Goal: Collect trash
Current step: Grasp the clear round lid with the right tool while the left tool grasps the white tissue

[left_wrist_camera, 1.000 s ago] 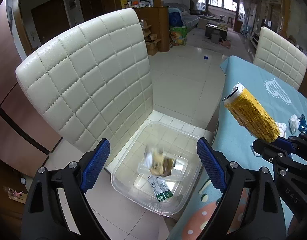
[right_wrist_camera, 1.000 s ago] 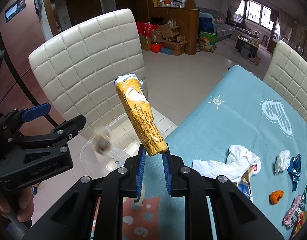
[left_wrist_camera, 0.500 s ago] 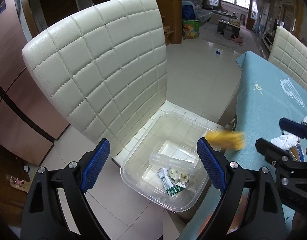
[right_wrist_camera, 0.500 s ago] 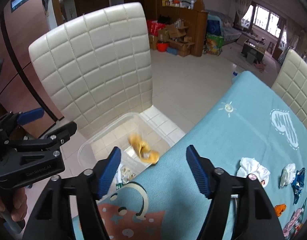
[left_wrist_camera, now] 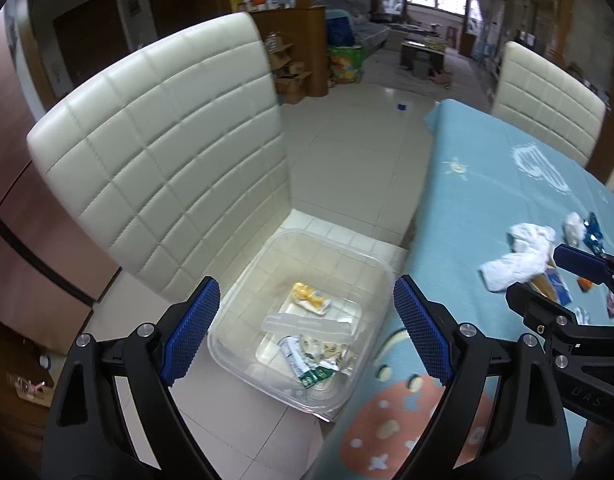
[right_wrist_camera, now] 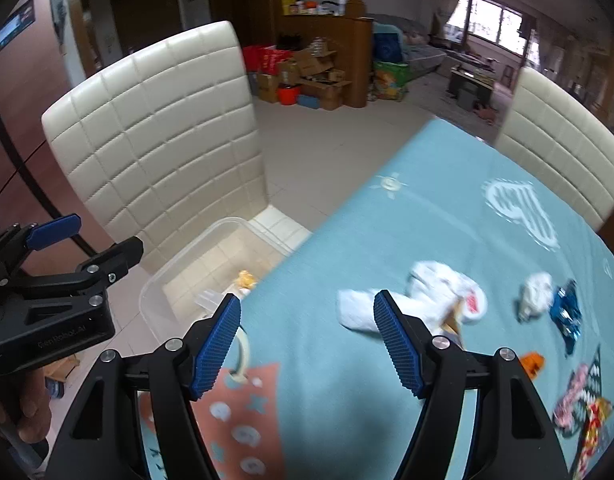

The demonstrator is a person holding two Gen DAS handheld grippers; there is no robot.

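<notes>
A clear plastic bin (left_wrist_camera: 371, 272) stands on the floor beside the table. In it lie a yellow wrapper (left_wrist_camera: 309, 300) and a green-and-white wrapper (left_wrist_camera: 303, 364). My left gripper (left_wrist_camera: 303, 334) is open and empty above the bin. My right gripper (right_wrist_camera: 307, 340) is open and empty over the blue tablecloth (right_wrist_camera: 347, 248). On the cloth lie a white crumpled bag (right_wrist_camera: 427, 296), a white tissue wad (right_wrist_camera: 535, 290), a blue wrapper (right_wrist_camera: 567, 312), an orange scrap (right_wrist_camera: 533, 362) and colourful wrappers (right_wrist_camera: 587, 412). The bin also shows in the right wrist view (right_wrist_camera: 155, 292).
A cream quilted chair (left_wrist_camera: 167, 152) stands just behind the bin. A second cream chair (left_wrist_camera: 547, 92) stands at the table's far side. Tiled floor (left_wrist_camera: 359, 152) stretches beyond. Boxes and a wooden counter (right_wrist_camera: 323, 64) are far back.
My right gripper opened and let go of the yellow wrapper, which fell into the bin. The right gripper then swung right over the table. The left gripper stayed open above the bin.
</notes>
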